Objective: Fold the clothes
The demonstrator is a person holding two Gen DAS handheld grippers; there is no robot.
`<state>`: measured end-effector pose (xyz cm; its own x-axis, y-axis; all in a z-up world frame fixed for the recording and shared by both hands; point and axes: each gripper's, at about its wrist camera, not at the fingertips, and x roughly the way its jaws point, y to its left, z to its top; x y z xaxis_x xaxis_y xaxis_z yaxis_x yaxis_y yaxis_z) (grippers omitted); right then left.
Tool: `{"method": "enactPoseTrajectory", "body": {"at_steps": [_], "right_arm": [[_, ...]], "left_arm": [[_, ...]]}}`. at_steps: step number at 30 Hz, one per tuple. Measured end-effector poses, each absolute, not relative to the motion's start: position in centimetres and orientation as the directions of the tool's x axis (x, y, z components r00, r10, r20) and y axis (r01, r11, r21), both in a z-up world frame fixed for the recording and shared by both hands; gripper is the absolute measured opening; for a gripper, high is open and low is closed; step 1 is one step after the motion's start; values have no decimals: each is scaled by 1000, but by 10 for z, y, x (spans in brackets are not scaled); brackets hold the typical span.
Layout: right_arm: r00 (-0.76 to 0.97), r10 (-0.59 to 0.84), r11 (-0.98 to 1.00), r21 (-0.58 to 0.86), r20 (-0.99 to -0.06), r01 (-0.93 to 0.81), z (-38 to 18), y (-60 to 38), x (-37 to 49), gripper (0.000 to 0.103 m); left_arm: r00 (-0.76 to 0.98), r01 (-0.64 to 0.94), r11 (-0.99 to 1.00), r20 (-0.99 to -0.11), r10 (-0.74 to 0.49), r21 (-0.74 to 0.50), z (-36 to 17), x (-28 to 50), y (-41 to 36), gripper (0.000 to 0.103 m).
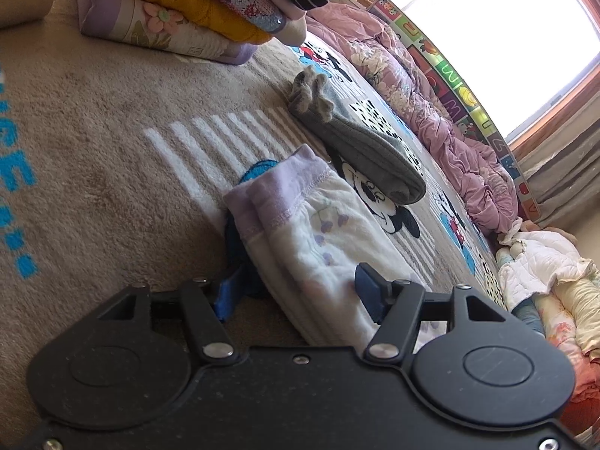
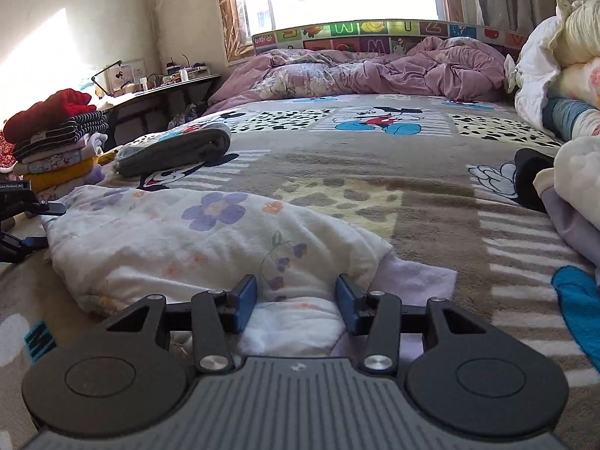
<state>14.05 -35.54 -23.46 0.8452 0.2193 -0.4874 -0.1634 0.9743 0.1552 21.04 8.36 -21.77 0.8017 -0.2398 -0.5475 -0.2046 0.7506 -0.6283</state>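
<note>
White flowered garment (image 2: 195, 240) lies folded on the cartoon blanket (image 2: 337, 172), near its front edge. One tong is at each end, likely to keep the layers aligned for another fold or a lift.

Left gripper (image 1: 300, 292): jaws spread wide, the folded purple-hemmed end sits between them. I cannot tell if the pads bear on the cloth.

Right gripper (image 2: 296, 300): jaws parted, straddling a bunched part of the garment's near edge, not pinching it.

Left view only: the stack of folded clothes (image 1: 210, 3) close up, beyond the garment, and the grey sock (image 1: 360, 146) lying just past the hem.

Right view only: the garment's full spread, the purple quilt (image 2: 356, 71) at the blanket's far side, unfolded laundry (image 2: 573, 187) to its right.
</note>
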Motion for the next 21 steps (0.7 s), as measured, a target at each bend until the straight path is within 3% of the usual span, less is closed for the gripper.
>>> {"method": "enactPoseTrajectory", "body": {"at_steps": [2,3,7,10,15,21], "right_arm": [[846,218,975,154,-486,-163,-235,-354,140,48],[847,219,974,156,-485,-163,-234,-354,140,48],[847,234,969,188,-478,-162,-233,-359,139,48],[848,238,967,195,-475,-162,-234,-360,139,48],[849,252,962,217,-465,-167,-233,-363,138,48],[851,322,918,355,-414,-175,-230,-385,136,47]], "left_arm": [[810,-207,738,-536,-239,-642,-221,214,87,52],[814,-208,732,-529,-238,-649,-222,216,90,39],[832,-189,709,-494,-252,-680,-219,215,93,23],[862,-134,762,-454,-226,-633,-198,208,83,19],[916,-14,900,-366,-163,-436,-148,194,34,17],[944,148,959,-255,-210,-242,-103,168,-48,16]]}}
